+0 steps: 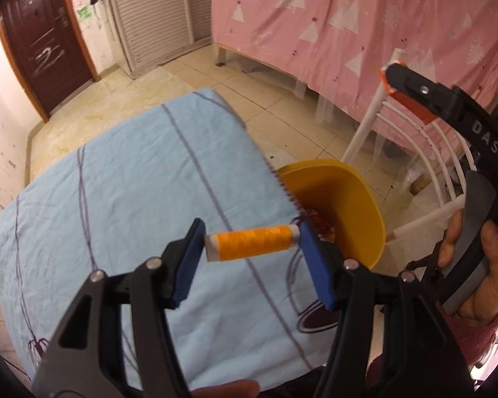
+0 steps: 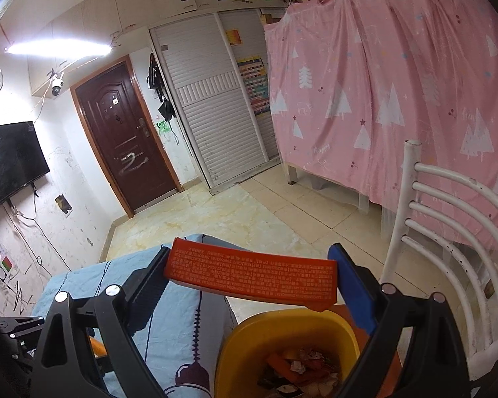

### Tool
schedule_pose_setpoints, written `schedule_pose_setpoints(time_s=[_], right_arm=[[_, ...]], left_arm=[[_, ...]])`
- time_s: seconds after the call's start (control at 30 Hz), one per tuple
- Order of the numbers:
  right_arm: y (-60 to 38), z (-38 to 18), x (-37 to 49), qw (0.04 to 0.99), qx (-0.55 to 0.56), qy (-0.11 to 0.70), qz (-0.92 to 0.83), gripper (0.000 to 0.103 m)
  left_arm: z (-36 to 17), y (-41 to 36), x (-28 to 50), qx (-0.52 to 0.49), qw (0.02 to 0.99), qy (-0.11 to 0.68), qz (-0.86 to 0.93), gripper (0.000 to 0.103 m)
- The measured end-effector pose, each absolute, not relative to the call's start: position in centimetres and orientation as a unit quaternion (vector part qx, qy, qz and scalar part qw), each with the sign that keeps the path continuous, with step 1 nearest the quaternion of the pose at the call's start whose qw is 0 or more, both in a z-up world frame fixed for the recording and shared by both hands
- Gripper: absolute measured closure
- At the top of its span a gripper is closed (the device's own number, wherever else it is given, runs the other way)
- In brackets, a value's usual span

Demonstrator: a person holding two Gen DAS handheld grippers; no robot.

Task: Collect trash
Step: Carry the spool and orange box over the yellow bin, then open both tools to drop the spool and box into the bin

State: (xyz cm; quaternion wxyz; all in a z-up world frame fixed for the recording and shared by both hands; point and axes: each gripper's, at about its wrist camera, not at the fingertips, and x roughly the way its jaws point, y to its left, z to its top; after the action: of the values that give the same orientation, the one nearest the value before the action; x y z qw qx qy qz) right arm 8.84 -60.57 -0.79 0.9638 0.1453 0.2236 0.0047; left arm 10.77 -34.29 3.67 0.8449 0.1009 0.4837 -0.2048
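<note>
Carry-to-bin step: left gripper (image 1: 250,248) pinches spool (image 1: 253,242) at frame centre just left of bin (image 1: 365,199), right gripper (image 2: 249,285) pinches box (image 2: 252,278) above bin (image 2: 235,341); next likely release over it.

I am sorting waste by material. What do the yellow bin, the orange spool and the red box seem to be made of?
Yellow bin: likely plastic, smooth moulded walls with a soft sheen.
Orange spool: wound thread, fine glossy strands, on a white core, perhaps plastic or card.
Red box: probably printed cardboard, flat faces, sharp edges, small print.
</note>
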Motion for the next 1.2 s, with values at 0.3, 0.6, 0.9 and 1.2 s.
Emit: schedule_pose_setpoints(time_s=[0.3, 0.6, 0.9, 1.2], right_arm=[[-61.9, -1.7, 9.5, 0.958, 0.166, 0.232, 0.001, 0.015], [-62.9, -2.0, 9.2, 0.957, 0.189, 0.22, 0.007, 0.011], [-63.7, -1.6, 8.1, 0.957, 0.211, 0.201, -0.001, 0.01], [-63.6, -1.5, 8.3, 0.958, 0.209, 0.196, 0.0, 0.009]], left_arm=[[2.7, -37.9, 10.6, 0.112, 0.828, 0.497, -0.233, 0.046], [1.3, -40.5, 10.4, 0.096, 0.807, 0.515, -0.272, 0.046], [0.6, -43.1, 10.4, 0.08, 0.788, 0.509, -0.339, 0.03], [0.7, -42.3, 10.3, 0.081, 0.791, 0.501, -0.342, 0.024]])
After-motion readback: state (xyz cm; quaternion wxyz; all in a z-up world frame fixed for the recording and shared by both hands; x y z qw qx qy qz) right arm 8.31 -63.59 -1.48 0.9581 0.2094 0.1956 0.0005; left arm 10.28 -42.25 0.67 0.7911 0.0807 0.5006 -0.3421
